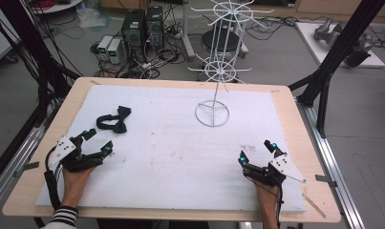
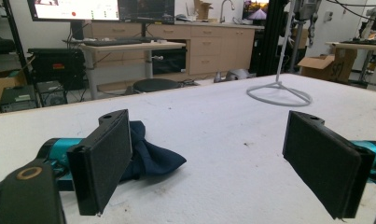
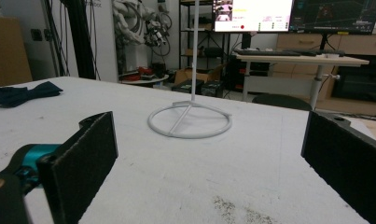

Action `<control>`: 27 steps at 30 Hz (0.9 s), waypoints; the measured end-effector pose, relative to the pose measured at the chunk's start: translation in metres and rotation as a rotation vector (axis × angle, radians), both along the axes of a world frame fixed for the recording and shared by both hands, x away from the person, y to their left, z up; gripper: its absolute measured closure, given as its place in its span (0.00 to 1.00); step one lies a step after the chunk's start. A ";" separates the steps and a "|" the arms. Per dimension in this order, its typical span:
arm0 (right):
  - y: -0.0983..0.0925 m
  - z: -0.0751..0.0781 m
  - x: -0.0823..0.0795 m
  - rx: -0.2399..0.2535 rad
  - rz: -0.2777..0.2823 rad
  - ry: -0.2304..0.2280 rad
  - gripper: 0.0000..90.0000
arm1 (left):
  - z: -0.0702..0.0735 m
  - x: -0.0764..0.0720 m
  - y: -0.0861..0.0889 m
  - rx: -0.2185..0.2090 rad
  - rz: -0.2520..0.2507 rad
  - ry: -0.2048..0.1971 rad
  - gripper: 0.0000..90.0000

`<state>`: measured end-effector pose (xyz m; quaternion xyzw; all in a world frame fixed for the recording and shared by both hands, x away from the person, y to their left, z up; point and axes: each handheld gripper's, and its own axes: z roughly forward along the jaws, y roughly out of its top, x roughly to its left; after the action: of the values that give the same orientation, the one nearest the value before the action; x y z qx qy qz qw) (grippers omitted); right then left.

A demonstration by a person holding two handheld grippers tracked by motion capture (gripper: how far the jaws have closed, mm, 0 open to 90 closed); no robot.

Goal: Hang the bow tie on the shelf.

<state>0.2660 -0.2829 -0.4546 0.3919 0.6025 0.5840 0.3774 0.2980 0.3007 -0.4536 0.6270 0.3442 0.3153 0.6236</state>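
A dark navy bow tie [image 1: 115,119] lies on the white mat at the left, just beyond my left gripper [image 1: 98,142]. In the left gripper view the bow tie [image 2: 150,156] sits partly behind the left jaw, with the jaws wide apart and nothing between them [image 2: 209,163]. A white wire display stand [image 1: 218,71] rises from its ring base [image 1: 212,113] near the mat's middle back. My right gripper [image 1: 256,151] rests at the front right, open and empty [image 3: 209,168]. In the right gripper view the stand's base [image 3: 190,122] lies ahead and the bow tie [image 3: 20,94] far left.
The white mat [image 1: 180,157] covers a wooden table [image 1: 295,124]. Black frame posts [image 1: 340,47] stand at the right, cables and computer boxes [image 1: 142,28] on the floor behind. A thin wooden stick [image 1: 314,202] lies at the table's front right corner.
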 end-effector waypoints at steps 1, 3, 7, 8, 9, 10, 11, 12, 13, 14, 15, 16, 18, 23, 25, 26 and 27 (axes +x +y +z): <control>0.000 0.000 0.000 0.000 0.000 0.001 0.03 | 0.000 0.000 0.000 0.002 -0.001 0.001 0.18; 0.000 0.000 0.000 0.002 0.001 0.004 0.03 | 0.000 0.000 -0.001 0.013 -0.003 -0.002 0.18; 0.000 0.000 0.000 0.002 0.000 0.006 0.03 | 0.000 0.000 0.000 -0.003 0.003 0.005 0.18; 0.000 0.000 0.000 0.002 0.001 0.011 0.03 | 0.000 0.000 0.000 -0.001 0.003 0.005 0.18; 0.000 0.000 0.000 0.002 0.002 0.011 0.03 | 0.000 0.000 0.000 -0.001 0.003 0.005 0.18; 0.000 0.000 0.000 0.000 0.001 0.010 0.03 | 0.000 0.001 0.000 0.005 0.001 0.006 0.18; 0.000 0.000 0.000 0.003 0.000 0.011 0.03 | 0.001 0.001 0.000 0.008 0.000 0.008 0.18; 0.000 0.000 0.000 0.004 0.001 0.012 0.03 | 0.001 0.001 0.000 0.008 0.000 0.008 0.18; 0.000 0.000 0.001 0.001 -0.001 0.009 0.03 | 0.001 0.002 0.000 0.005 0.004 0.016 0.18; 0.000 0.000 0.000 0.003 0.000 0.009 0.03 | 0.001 0.002 0.000 -0.001 0.004 0.022 0.17; 0.000 0.000 0.001 0.001 0.000 0.009 0.03 | 0.001 0.002 0.000 0.001 0.004 0.024 0.17; 0.000 0.000 0.000 0.001 0.000 0.009 0.03 | 0.001 0.003 0.000 0.004 0.004 0.026 0.17; 0.000 0.000 0.001 0.000 -0.001 0.009 0.03 | 0.002 0.003 -0.001 0.015 0.003 0.030 0.17; 0.000 0.000 0.001 -0.001 -0.001 0.013 0.03 | 0.003 0.005 -0.001 0.023 -0.002 0.053 0.17; 0.000 0.000 0.001 -0.002 -0.001 0.013 0.03 | 0.004 0.007 -0.001 0.042 0.006 0.063 0.17; 0.000 0.000 0.001 -0.001 -0.001 0.013 0.03 | 0.005 0.007 0.000 0.044 0.003 0.069 0.17; 0.000 0.000 0.001 -0.001 -0.001 0.013 0.03 | 0.006 0.008 0.000 0.043 0.001 0.077 0.17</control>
<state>0.2668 -0.2824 -0.4542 0.3959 0.6049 0.5810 0.3739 0.3065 0.3006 -0.4479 0.6518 0.3615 0.2986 0.5961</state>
